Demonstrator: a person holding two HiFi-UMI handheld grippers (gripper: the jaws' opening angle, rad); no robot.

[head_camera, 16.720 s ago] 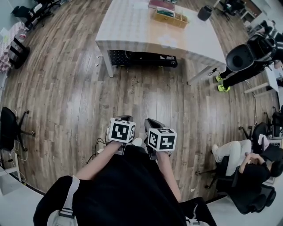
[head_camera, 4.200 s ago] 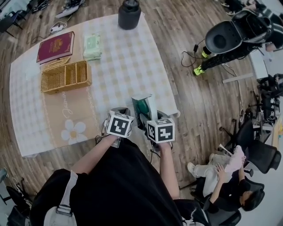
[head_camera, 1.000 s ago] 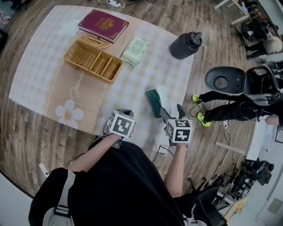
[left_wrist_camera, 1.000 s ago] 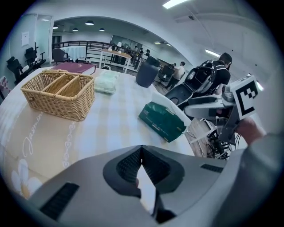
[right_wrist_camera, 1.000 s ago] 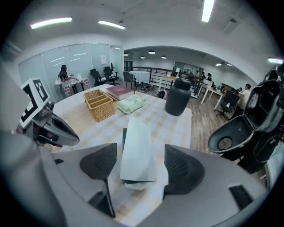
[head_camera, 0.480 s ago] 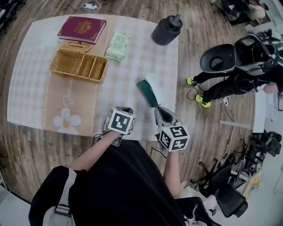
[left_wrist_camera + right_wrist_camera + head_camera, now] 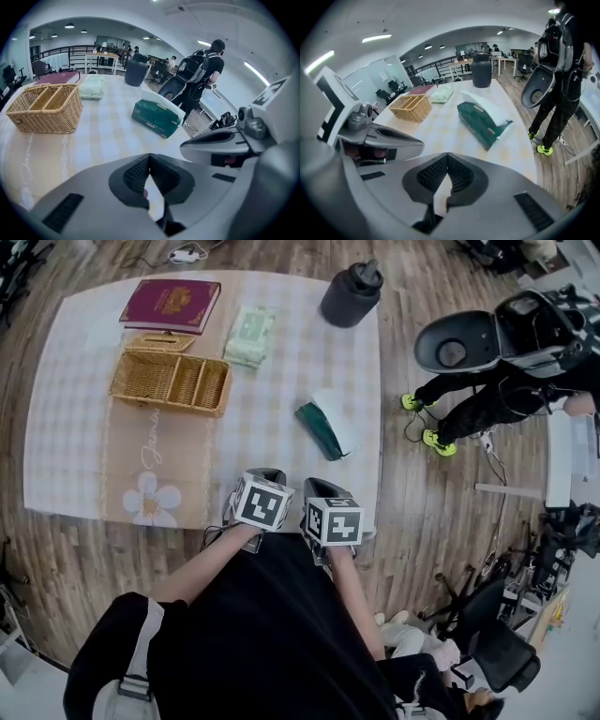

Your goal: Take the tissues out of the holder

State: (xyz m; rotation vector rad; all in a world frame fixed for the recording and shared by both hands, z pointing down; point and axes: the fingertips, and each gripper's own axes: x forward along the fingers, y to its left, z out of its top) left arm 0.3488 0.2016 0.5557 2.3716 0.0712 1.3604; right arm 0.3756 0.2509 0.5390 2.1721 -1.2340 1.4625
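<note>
A dark green tissue pack (image 7: 322,430) lies on its side on the checked tablecloth (image 7: 281,381), with a white holder (image 7: 338,415) open along its far side. The pack shows again in the left gripper view (image 7: 154,118) and in the right gripper view (image 7: 480,123). My left gripper (image 7: 267,475) and right gripper (image 7: 315,487) sit side by side at the table's near edge, short of the pack and not touching it. Both are shut with nothing between the pads, as the left gripper (image 7: 149,160) and right gripper (image 7: 447,158) show in their own views.
A wicker basket (image 7: 170,382) with compartments stands at the left, a maroon book (image 7: 170,304) and a pale green packet (image 7: 249,335) behind it. A dark jug (image 7: 352,294) stands at the far right corner. A person with a scooter (image 7: 487,343) stands beside the table's right edge.
The right gripper, open by the green pack a second ago, has shut and drawn back left beside the left gripper. The pack stays on the table. The left gripper has hardly moved.
</note>
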